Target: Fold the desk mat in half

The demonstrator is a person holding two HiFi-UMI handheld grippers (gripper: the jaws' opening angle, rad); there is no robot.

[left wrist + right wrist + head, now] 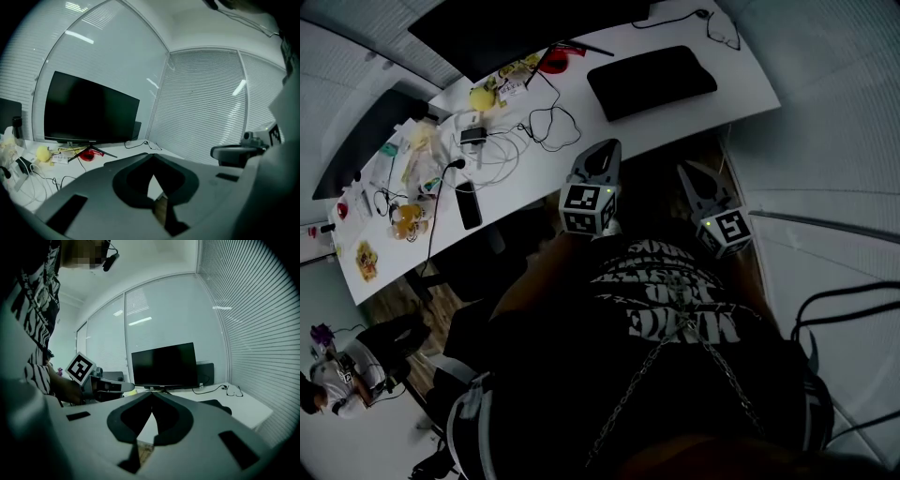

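1. Firstly, at the far left of my head view, I saw the white desk (741, 89) running up toward the right. Its left half was littered with loose cables (539, 127) and small yellow items, and a black phone (469, 204) lay near the front edge.
2. Below that end, in the bottom left corner, another person (342, 375) sat well apart from both of my grippers.
3. Along the back of the desk stood a dark monitor (516, 28), switched off, with a red object (553, 61) just in front of its stand.
4. Next came my left gripper (605, 150), held over the desk's front edge, close to my chest. In the left gripper view its jaws met tip to tip and had hold of nothing.
5. The desk mat (652, 80) lay dark and flat on the right half of the desk. It was beyond the tips of both grippers and touched by neither. I could not tell from these views whether it was a single layer or already doubled.
6. My right gripper (692, 173) sat beside the left one, just off the desk's front edge. Its own view showed the jaws fully closed, tip against tip, with nothing gripped between them.
7. At the far right back corner of the desk lay a pair of glasses (724, 30), next to the end of a thin cable.
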